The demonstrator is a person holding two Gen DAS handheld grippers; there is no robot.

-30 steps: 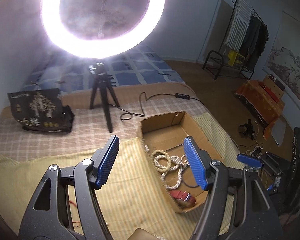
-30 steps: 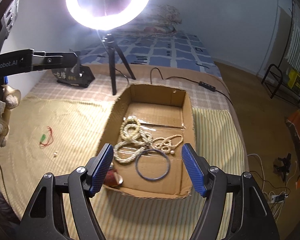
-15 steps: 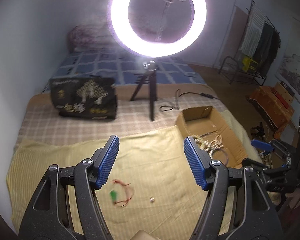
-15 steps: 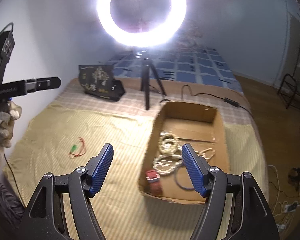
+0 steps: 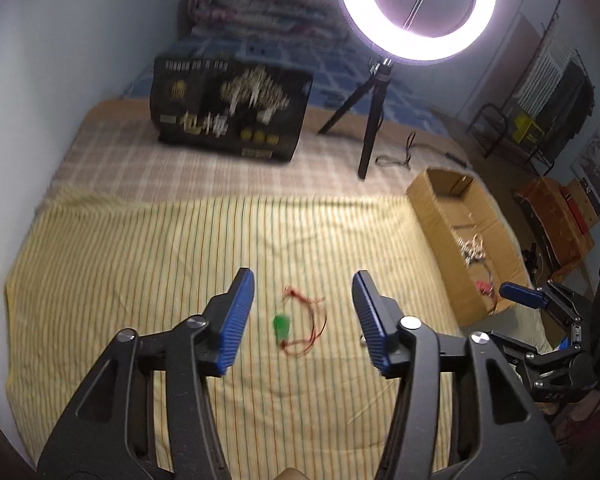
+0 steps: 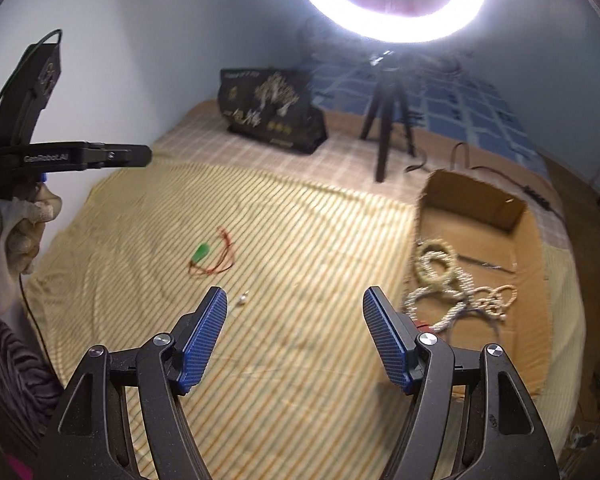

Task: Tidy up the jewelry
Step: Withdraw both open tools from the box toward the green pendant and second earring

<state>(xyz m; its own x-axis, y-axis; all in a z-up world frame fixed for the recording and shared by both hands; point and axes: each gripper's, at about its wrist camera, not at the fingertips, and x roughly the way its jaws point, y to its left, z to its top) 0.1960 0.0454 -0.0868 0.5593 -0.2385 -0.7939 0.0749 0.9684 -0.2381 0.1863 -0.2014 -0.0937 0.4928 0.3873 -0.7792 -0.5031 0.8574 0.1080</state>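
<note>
Left tool (image 5: 303, 308) above striped yellow cloth (image 5: 140, 280) on bed, jaws just narrowing yet apart, nothing pinched; green pendant on red cord (image 5: 296, 326) lies on cloth in line with gap. Small pearl bead (image 6: 243, 300) just beside cord. Right tool (image 6: 294, 334) spread wide, empty, over cloth near cardboard box (image 6: 512, 216). Bead necklaces (image 6: 440, 276) piled inside box. Ring light (image 6: 388, 8) glares beyond.
</note>
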